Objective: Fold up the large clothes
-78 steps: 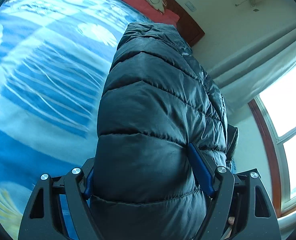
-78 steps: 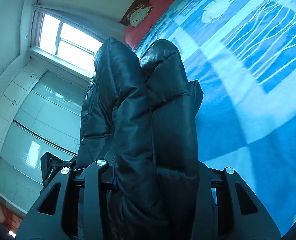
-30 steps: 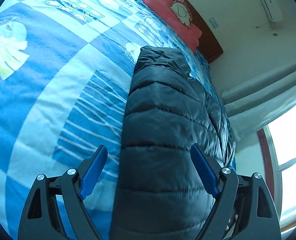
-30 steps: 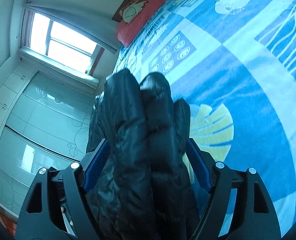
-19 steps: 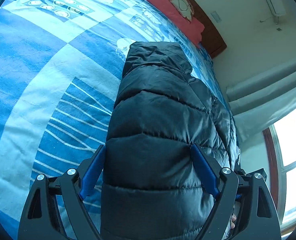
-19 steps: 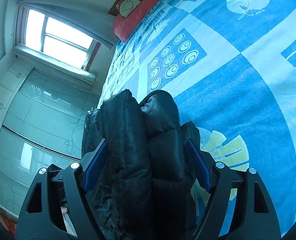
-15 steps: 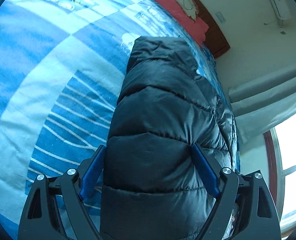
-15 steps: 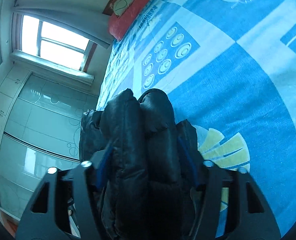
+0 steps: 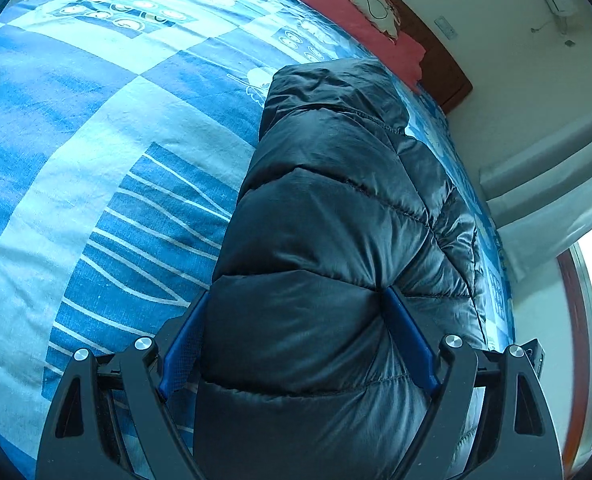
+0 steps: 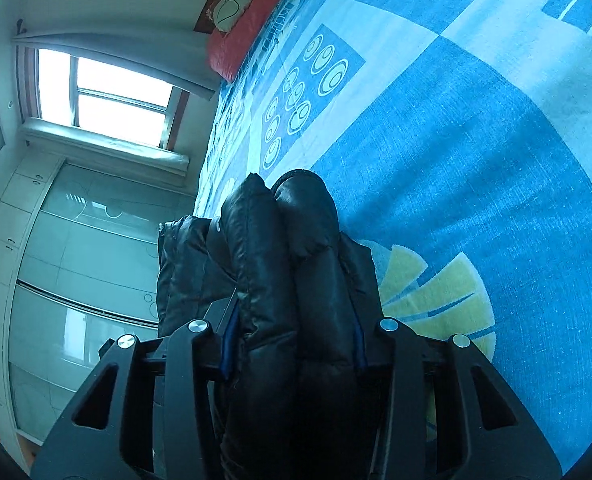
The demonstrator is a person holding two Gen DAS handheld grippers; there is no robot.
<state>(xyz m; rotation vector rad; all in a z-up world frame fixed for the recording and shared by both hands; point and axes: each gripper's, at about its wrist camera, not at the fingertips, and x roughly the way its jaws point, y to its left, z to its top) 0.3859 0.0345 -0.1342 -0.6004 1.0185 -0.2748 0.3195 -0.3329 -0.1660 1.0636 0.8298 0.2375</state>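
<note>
A black quilted puffer jacket (image 9: pixel 336 216) lies bunched on the blue patterned bed cover (image 9: pixel 95 160). My left gripper (image 9: pixel 296 332) is shut on a thick fold of the jacket, its blue pads pressed into both sides. In the right wrist view my right gripper (image 10: pixel 291 336) is shut on a narrower bundle of the jacket (image 10: pixel 287 264), folds sticking up between the fingers. The parts of the jacket below both grippers are hidden.
A red pillow (image 9: pixel 360 28) lies against a dark wooden headboard (image 9: pixel 436 60) at the bed's head. A window (image 10: pixel 107 96) and pale glass wardrobe doors (image 10: pixel 75 260) stand beside the bed. The bed cover (image 10: pixel 476 140) spreads wide to the right.
My right gripper has closed tighter on the jacket bundle and moved lower over the bed. My left gripper, open a second ago, now presses on the jacket fold.
</note>
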